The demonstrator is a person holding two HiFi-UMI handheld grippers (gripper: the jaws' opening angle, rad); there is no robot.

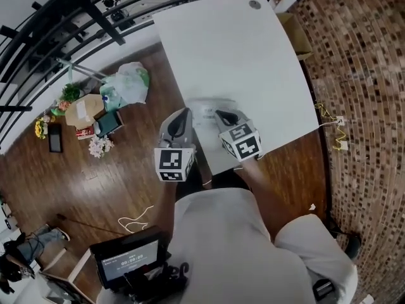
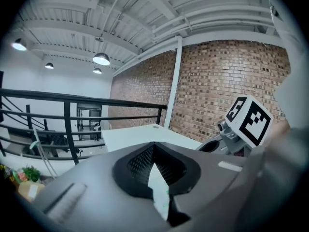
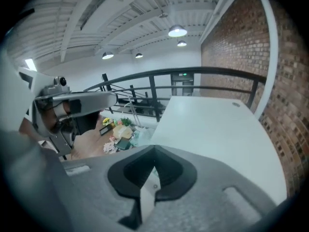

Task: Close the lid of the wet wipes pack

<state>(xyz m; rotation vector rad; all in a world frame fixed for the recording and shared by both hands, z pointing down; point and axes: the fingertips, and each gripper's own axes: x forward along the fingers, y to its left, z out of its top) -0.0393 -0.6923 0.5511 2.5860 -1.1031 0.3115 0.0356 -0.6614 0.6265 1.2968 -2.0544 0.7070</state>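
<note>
Two-handed, hovering just over the wet wipes pack [image 1: 207,111] at the table's [image 1: 243,49] near edge, holding left gripper [image 2: 154,146] and right gripper [image 3: 154,150] pinched together on nothing, seemingly lining up for pressing the lid flat, though not making out the lid itself.

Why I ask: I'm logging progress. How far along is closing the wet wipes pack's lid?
Done: nothing can be confirmed. In hand: the left gripper and right gripper flank the wet wipes pack at the near edge of the table, each with jaws together. Left: the pack is too small in the head view to show its lid, so treat closing as still to do.
</note>
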